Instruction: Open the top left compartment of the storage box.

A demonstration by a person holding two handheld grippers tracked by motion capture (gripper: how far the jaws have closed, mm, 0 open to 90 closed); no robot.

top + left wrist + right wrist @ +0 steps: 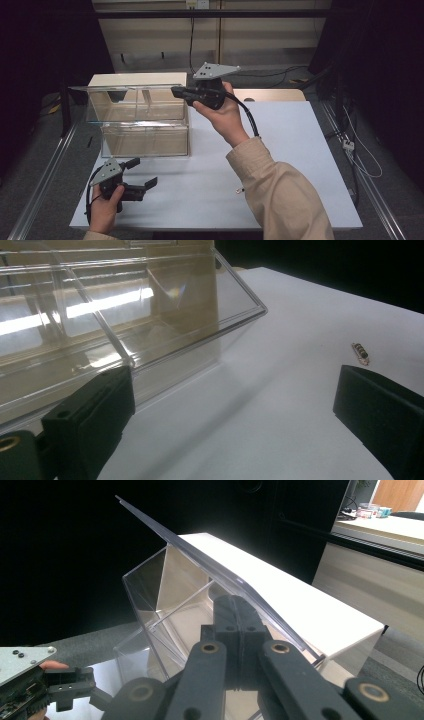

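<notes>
Two grippers are seen around the clear plastic box (145, 131), which is set at the far left of the white table (280, 165). The box's clear lid (127, 88) is held raised, its right edge pinched between the pressed-together jaws of the right gripper (176, 91). The left gripper (142, 172) is held just in front of the box, jaws spread, nothing between them

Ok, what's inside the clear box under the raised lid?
The clear box shows bare compartments split by dividers; nothing visible inside. Glare on the lid, held up by the right tongs, hides some of the floor.
</notes>
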